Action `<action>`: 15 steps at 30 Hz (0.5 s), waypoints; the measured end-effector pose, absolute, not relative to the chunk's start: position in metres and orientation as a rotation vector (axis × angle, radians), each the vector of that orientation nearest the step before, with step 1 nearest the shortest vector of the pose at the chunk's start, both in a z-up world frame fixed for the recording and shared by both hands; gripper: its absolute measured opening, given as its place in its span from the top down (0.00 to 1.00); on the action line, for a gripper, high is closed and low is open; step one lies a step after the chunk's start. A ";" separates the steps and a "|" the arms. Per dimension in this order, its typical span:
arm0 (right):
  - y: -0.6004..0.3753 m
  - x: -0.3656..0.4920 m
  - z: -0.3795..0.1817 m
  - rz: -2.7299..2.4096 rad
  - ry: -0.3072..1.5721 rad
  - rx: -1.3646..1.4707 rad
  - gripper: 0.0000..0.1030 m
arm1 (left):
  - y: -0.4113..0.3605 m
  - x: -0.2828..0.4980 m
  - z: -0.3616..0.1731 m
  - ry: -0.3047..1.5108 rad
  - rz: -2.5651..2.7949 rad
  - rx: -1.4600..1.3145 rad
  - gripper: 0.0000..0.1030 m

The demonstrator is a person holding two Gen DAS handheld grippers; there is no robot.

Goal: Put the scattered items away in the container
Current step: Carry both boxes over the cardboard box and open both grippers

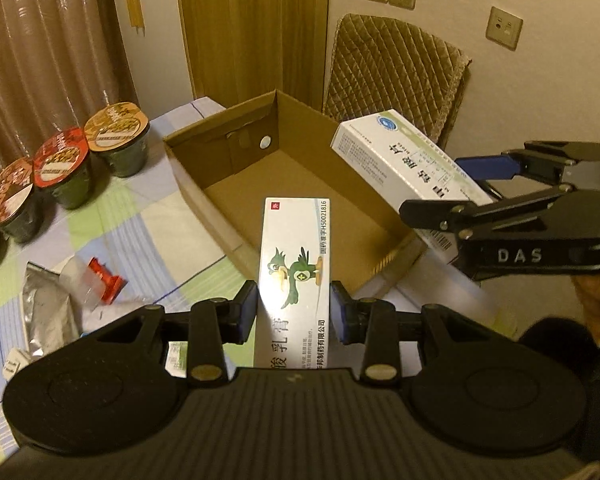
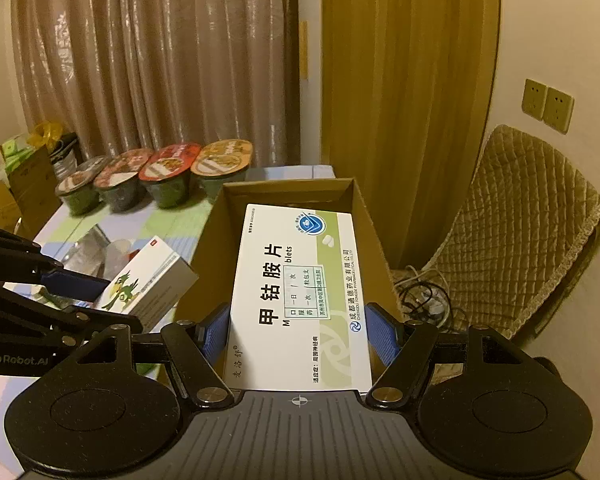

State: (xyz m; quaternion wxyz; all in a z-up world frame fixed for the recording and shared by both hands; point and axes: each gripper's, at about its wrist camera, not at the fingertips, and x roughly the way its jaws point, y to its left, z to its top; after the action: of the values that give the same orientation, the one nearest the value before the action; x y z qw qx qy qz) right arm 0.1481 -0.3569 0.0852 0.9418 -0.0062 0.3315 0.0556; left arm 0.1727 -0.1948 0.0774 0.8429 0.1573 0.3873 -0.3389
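- Gripping a narrow white carton printed with a green bird (image 1: 296, 276), the left gripper (image 1: 294, 308) clamps it by its long sides, just short of the cardboard box's near rim.
- Beside it, the right gripper (image 2: 298, 330) is closed on a wider white tablet carton (image 2: 300, 296), poised above the open cardboard box (image 1: 300, 184).
- The box appears empty, so each carton is best lowered flat into its own half before release, keeping the two grippers apart.
- Farther left on the table (image 1: 148, 232), foil packets (image 1: 50, 312) and four lidded cups (image 1: 80, 168) wait.
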 end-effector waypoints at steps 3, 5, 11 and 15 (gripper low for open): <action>-0.365 0.161 0.081 0.113 0.685 -0.012 0.29 | -0.209 0.185 0.077 0.820 -0.714 0.313 0.68; -0.369 0.171 0.077 0.114 0.695 -0.008 0.29 | -0.220 0.195 0.075 0.826 -0.713 0.295 0.68; -0.378 0.191 0.062 0.105 0.722 0.006 0.29 | -0.242 0.221 0.066 0.847 -0.699 0.249 0.68; -0.383 0.199 0.056 0.093 0.734 0.024 0.29 | -0.252 0.235 0.061 0.851 -0.684 0.209 0.68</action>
State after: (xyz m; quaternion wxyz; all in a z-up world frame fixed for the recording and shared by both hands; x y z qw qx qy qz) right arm 0.1993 -0.3833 0.0560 0.9322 0.0118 0.3588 0.0456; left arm 0.2351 -0.2519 0.0605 0.8494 0.0991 0.4040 -0.3247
